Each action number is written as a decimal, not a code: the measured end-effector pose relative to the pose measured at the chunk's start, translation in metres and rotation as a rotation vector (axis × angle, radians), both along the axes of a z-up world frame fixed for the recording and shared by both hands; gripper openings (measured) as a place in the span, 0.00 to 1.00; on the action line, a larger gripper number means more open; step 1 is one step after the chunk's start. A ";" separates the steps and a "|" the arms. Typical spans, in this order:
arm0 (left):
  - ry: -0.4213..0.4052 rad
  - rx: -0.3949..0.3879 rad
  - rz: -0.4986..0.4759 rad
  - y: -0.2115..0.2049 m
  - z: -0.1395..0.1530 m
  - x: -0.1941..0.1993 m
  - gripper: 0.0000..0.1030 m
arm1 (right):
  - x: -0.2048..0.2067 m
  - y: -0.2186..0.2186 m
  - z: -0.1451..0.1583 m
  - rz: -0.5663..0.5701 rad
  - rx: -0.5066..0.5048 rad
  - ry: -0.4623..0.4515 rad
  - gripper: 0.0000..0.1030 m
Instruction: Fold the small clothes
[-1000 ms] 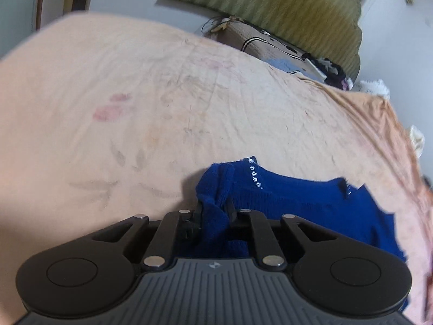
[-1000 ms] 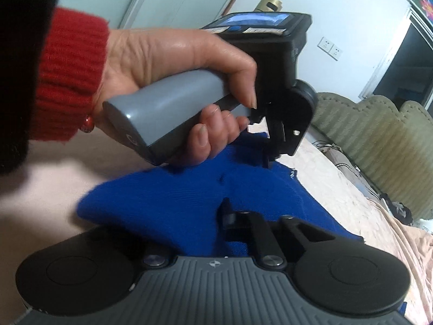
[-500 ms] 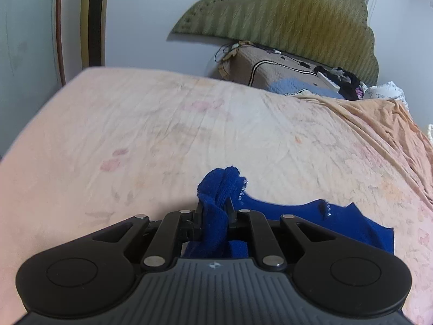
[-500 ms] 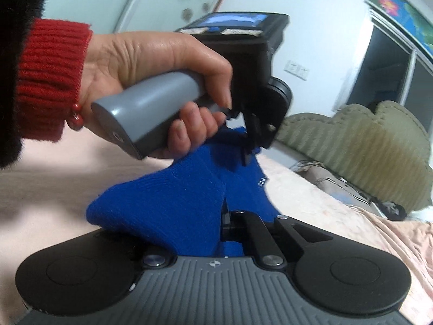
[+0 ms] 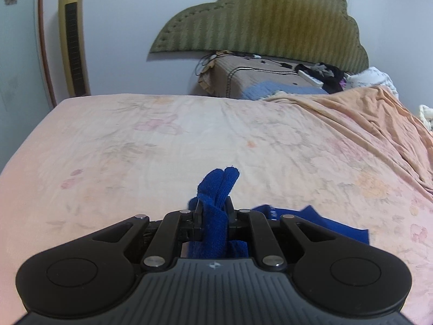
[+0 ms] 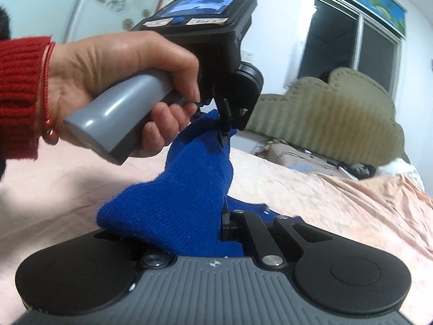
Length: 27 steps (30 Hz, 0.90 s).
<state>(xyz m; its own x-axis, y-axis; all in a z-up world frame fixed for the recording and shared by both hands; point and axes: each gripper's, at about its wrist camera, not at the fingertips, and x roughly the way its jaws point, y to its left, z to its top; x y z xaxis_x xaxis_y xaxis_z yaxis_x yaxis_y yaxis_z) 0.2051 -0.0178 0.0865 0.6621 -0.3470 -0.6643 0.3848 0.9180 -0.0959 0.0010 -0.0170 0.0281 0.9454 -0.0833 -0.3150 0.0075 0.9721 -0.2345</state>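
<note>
The blue knit top [image 5: 213, 227] hangs between the two pairs of tongs, lifted by one edge above the bed, with the rest of it trailing down onto the peach sheet [image 5: 189, 135].

Nearest, in the right wrist view, the right tongs [image 6: 222, 222] are pinched tight on a thick bunch of the knit [image 6: 176, 211], which spills out toward nine o'clock over the black body. From there the cloth runs up toward twelve o'clock to the left tongs [image 6: 223, 132], which a hand [image 6: 108, 73] in a red sleeve [image 6: 19, 86] holds by a grey handle. Those are also closed hard on the knit, and in the left wrist view a folded tuft [image 5: 219, 181] pokes out past the tips of the left tongs [image 5: 213, 211].

So the held edge is the garment's long line here, stretched from one grip to the other, and both grips sit on the same edge, close together. The loose part [image 5: 324, 227] lies on the sheet at about three o'clock of the left tongs. I judge the coming move turns on carrying that held edge over the part lying flat, and neither hand looks clearly nearer to it.

Further off, a folded blanket [image 5: 257, 81] sits at the head of the bed, at one o'clock, with the green headboard [image 5: 259, 21] behind it.
</note>
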 end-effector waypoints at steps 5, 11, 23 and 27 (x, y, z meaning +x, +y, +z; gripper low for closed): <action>-0.011 0.028 -0.036 -0.034 -0.002 -0.012 0.10 | -0.015 -0.025 -0.004 -0.041 0.048 0.000 0.07; 0.002 0.056 -0.070 -0.072 -0.012 -0.022 0.10 | -0.024 -0.056 -0.008 -0.081 0.115 0.006 0.07; -0.033 0.139 -0.106 -0.137 -0.040 -0.030 0.11 | -0.017 -0.131 -0.029 -0.145 0.384 0.055 0.07; -0.019 0.146 -0.109 -0.149 -0.051 -0.028 0.11 | -0.014 -0.145 -0.038 -0.151 0.469 0.081 0.07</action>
<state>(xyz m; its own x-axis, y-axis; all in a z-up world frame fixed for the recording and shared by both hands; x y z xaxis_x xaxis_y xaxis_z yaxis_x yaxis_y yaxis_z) 0.1773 -0.1664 0.0353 0.6386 -0.3180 -0.7007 0.4829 0.8746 0.0431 -0.0128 -0.1619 -0.0098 0.9047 -0.0494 -0.4233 0.1564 0.9624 0.2220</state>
